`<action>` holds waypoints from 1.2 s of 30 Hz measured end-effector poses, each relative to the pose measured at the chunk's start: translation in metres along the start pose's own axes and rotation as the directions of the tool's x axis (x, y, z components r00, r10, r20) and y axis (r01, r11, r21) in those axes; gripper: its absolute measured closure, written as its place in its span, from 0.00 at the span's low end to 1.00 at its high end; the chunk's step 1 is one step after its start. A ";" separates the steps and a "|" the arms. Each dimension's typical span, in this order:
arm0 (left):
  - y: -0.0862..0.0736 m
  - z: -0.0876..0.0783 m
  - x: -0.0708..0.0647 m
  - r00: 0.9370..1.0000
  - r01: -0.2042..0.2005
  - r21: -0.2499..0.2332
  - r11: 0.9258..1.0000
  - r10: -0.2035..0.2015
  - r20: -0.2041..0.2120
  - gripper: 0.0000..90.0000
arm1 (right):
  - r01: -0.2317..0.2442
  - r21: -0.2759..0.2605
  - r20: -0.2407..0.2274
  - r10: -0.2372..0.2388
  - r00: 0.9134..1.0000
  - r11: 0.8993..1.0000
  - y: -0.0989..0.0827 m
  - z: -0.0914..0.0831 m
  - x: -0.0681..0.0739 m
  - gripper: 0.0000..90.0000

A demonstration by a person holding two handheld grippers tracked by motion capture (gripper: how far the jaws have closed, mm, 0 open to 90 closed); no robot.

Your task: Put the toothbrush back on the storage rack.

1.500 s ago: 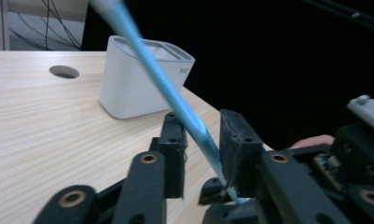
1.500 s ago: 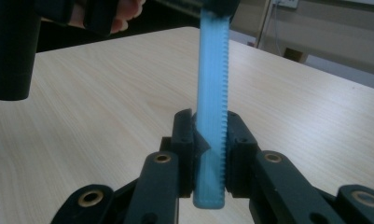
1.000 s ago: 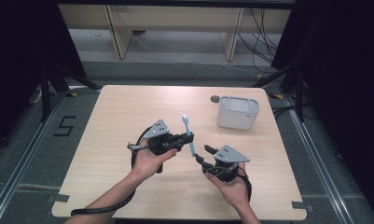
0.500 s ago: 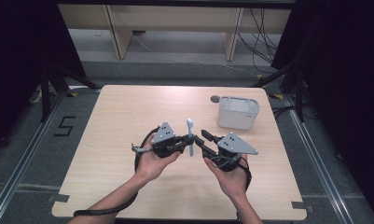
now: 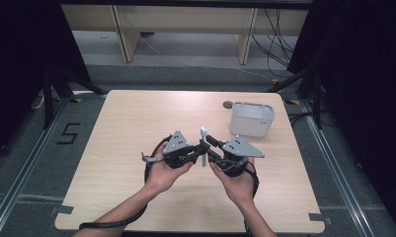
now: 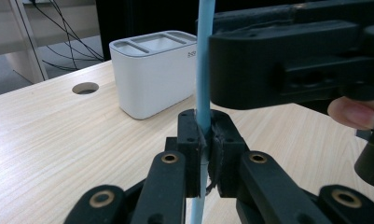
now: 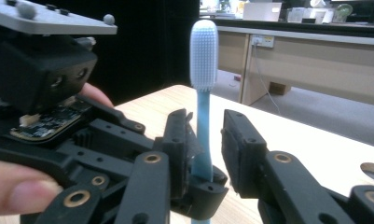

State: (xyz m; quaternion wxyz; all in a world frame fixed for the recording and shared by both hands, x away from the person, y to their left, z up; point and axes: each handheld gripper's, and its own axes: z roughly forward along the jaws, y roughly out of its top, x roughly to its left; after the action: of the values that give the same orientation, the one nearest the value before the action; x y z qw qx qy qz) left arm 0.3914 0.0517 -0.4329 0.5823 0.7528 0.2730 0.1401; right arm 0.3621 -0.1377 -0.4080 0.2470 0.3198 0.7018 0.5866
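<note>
Left claw [image 5: 198,152] clamped tight; right claw [image 5: 211,148] facing it, jaws just closing, a gap left.

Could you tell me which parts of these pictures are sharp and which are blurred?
Right gripper view: toothbrush bristles sharp, desks behind soft. Left gripper view: white holder crisp, near handle and the other gripper's body blurred. High view: evenly lit table, dark surroundings.

The toothbrush [image 6: 204,65] runs off the left gripper view's top edge, its bristle head cut off.
</note>
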 end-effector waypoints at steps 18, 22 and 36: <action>-0.002 -0.002 -0.003 0.998 -0.066 -0.004 0.998 0.065 -0.019 0.76 | 0.017 -0.011 0.011 -0.017 1.000 1.000 0.004 -0.002 -0.005 0.94; -0.008 -0.009 -0.001 0.994 -0.097 0.009 0.995 0.098 -0.043 0.64 | 0.020 -0.008 0.039 -0.019 0.999 1.000 0.006 -0.006 -0.011 0.94; -0.033 -0.038 0.010 0.990 -0.107 0.031 0.994 0.110 -0.094 0.50 | 0.009 -0.015 0.077 -0.008 0.997 1.000 0.006 -0.012 -0.026 0.94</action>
State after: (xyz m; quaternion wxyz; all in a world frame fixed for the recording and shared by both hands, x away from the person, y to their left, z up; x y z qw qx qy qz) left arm 0.3706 0.0935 -0.4544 0.5503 0.7666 0.2609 0.2037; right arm 0.3716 -0.1639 -0.4007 0.2787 0.3372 0.6887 0.5782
